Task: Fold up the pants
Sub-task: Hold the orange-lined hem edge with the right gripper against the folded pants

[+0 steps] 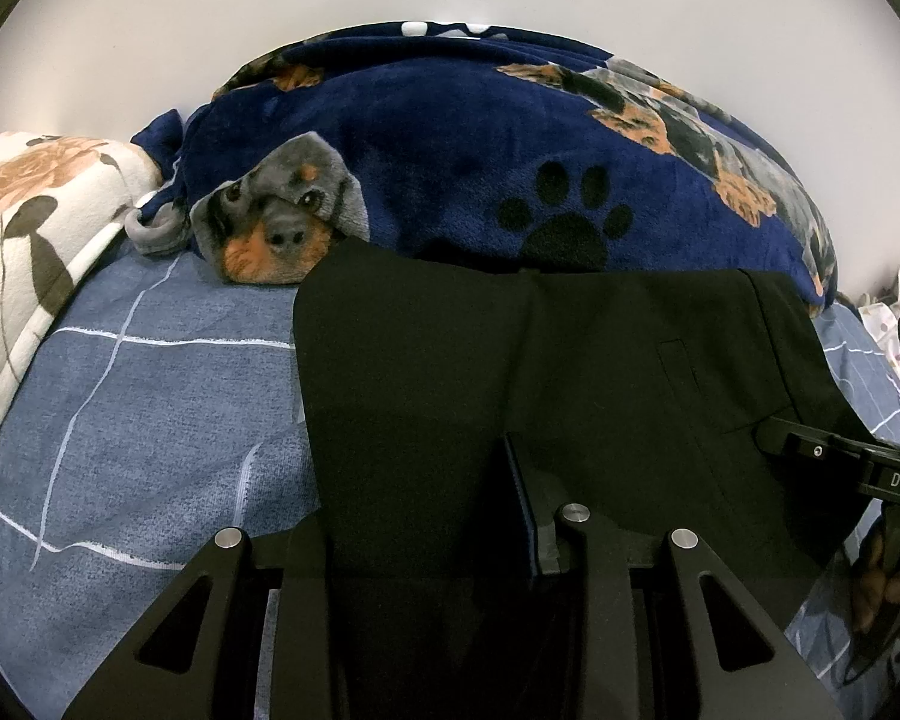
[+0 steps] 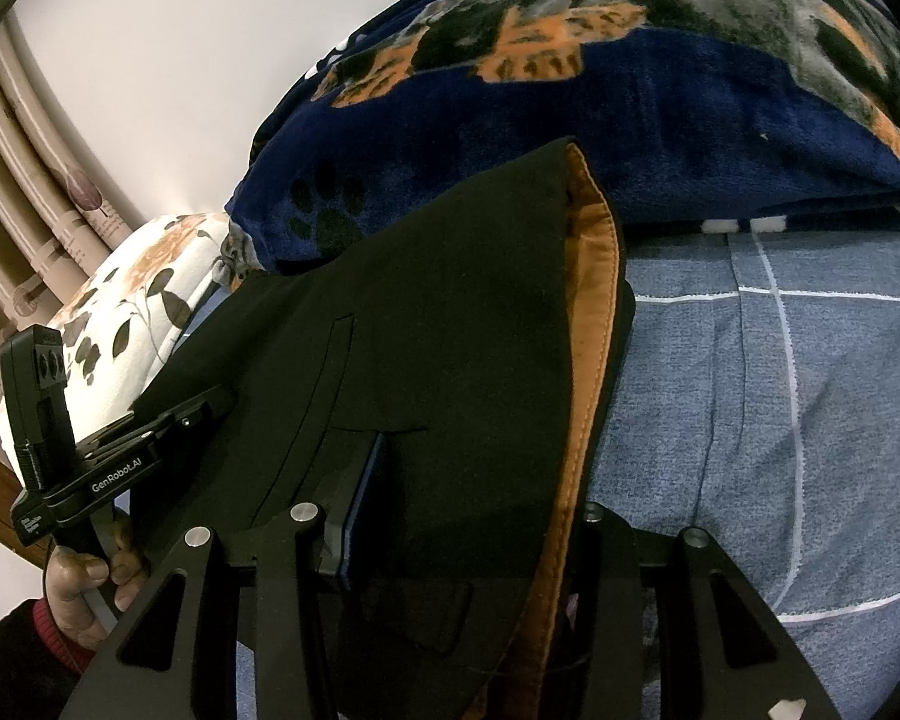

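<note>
both tongs grip black pants showing a tan waistband lining.

Matt black cloth pants, plush fleece blanket, woven cotton sheet

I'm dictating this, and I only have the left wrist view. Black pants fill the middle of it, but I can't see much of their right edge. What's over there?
Observer: In the right wrist view, the pants show a tan lining strip running along their right edge.
Operator: Do the right tongs have cloth in them?
Observer: Cloth lies across the right tongs. One finger shows, but the other is hidden under the fabric, so I cannot tell whether they are shut.
Operator: Anything beyond the floral pillow?
Observer: Yes, a beige patterned curtain hangs to its left.
</note>
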The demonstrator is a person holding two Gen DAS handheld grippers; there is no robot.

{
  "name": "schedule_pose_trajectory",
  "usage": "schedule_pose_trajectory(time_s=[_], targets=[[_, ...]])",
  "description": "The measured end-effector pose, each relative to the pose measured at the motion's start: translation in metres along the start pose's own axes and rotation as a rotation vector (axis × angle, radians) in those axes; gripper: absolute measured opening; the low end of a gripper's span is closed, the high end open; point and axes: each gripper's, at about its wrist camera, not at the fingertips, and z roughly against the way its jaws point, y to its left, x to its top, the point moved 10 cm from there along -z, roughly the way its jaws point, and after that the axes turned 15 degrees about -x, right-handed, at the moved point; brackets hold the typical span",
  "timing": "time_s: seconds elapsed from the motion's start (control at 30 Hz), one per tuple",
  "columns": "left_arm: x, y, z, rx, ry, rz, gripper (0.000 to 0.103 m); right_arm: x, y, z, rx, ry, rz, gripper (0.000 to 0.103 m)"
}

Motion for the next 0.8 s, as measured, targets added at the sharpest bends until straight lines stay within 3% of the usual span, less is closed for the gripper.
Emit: schedule_pose_trajectory(time_s=[0.8], targets=[[0.0003,0.0006,-0.0001,0.002,0.000,0.000,0.033,-0.0003,0.0019,0.0008,-0.002,0.000,0.002,0.039]])
